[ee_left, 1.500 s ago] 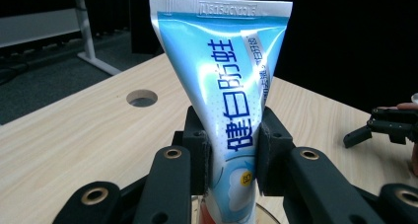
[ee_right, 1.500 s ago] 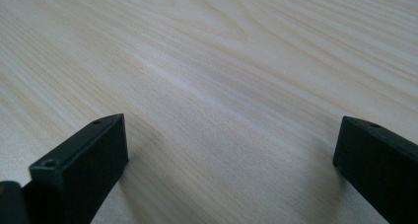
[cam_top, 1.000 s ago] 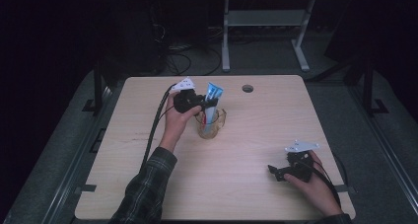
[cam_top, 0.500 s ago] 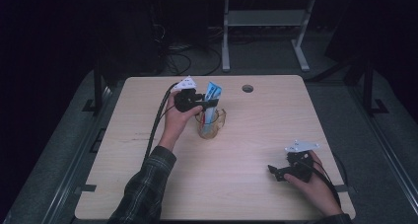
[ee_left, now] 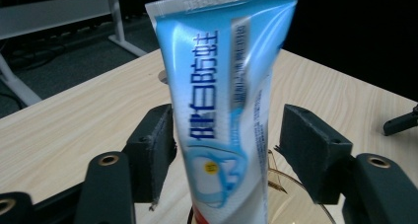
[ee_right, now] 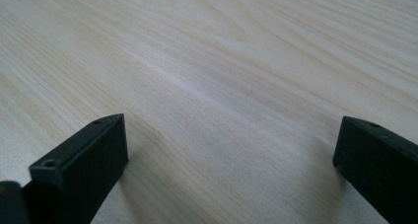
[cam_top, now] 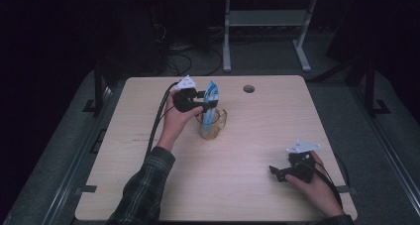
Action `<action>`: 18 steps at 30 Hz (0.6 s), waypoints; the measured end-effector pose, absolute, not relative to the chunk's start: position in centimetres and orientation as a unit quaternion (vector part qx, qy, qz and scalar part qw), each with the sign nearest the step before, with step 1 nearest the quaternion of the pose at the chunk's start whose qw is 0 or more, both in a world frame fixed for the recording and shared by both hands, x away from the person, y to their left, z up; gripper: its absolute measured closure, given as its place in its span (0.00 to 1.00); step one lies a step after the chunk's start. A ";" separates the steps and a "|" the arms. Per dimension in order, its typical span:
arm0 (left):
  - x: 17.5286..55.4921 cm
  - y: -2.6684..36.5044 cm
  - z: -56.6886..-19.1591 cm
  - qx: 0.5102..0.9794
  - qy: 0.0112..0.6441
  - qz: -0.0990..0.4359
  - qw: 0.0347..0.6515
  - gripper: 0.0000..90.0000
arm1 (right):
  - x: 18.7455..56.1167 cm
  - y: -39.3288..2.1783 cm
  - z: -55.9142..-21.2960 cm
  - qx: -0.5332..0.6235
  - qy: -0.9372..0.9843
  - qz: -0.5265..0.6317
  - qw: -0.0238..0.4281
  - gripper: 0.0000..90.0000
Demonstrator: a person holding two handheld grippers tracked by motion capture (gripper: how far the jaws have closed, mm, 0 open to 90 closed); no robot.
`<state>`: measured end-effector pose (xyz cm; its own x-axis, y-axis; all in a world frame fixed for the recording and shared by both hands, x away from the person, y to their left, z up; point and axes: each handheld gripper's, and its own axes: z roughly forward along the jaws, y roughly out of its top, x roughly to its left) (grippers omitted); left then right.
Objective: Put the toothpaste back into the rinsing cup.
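- Wooden table [cam_top: 247, 185] carries one glass mug [cam_top: 213, 127], holding one upright toothpaste tube [cam_top: 211, 97]
- left gripper [ee_left: 226, 150]: jaws just opened, flanking tube, released
- right gripper [cam_top: 281, 173]: spread wide, empty, near table's edge

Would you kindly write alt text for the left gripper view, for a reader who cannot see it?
A blue and white toothpaste tube stands upright in a glass mug between the left gripper's open black jaws, which have just been opening and leave a gap on each side. Behind lies a light wooden table.
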<state>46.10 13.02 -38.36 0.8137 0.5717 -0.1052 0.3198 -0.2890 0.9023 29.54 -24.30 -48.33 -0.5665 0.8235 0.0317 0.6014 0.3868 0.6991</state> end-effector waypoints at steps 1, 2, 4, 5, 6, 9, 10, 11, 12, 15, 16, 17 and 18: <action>46.1 13.2 -38.2 0.795 0.283 0.121 0.523 0.39 | 29.5 -24.3 -48.3 0.436 0.817 0.341 0.163 0.00; 46.1 13.2 -38.2 0.795 0.283 0.121 0.523 0.38 | 29.5 -24.3 -48.3 0.436 0.817 0.341 0.163 0.00; 46.0 13.4 -38.0 0.795 0.288 0.127 0.519 0.37 | 29.5 -24.3 -48.3 0.436 0.817 0.341 0.163 0.00; 46.0 13.5 -37.9 0.795 0.288 0.128 0.518 0.37 | 29.5 -24.3 -48.3 0.436 0.817 0.341 0.163 0.00; 45.9 13.6 -37.8 0.794 0.292 0.130 0.518 0.36 | 29.5 -24.3 -48.3 0.436 0.817 0.341 0.163 0.00; 45.7 14.0 -37.5 0.793 0.293 0.132 0.517 0.36 | 29.5 -24.3 -48.3 0.436 0.817 0.341 0.163 0.00; 45.6 14.1 -37.4 0.792 0.295 0.132 0.518 0.35 | 29.5 -24.3 -48.3 0.436 0.817 0.341 0.163 0.00; 45.5 14.3 -37.2 0.793 0.295 0.132 0.517 0.34 | 29.5 -24.3 -48.3 0.436 0.817 0.341 0.163 0.00; 45.4 14.4 -37.1 0.794 0.294 0.130 0.516 0.34 | 29.5 -24.3 -48.3 0.436 0.817 0.341 0.163 0.00; 45.0 14.7 -36.8 0.795 0.295 0.129 0.514 0.31 | 29.5 -24.3 -48.3 0.436 0.817 0.341 0.163 0.00; 44.9 14.8 -36.7 0.796 0.296 0.129 0.512 0.31 | 29.5 -24.3 -48.3 0.436 0.817 0.341 0.163 0.00; 44.9 14.8 -36.7 0.796 0.296 0.129 0.512 0.30 | 29.5 -24.3 -48.3 0.436 0.817 0.341 0.163 0.00; 44.7 15.0 -36.6 0.799 0.299 0.129 0.505 0.29 | 29.5 -24.3 -48.3 0.436 0.817 0.341 0.163 0.00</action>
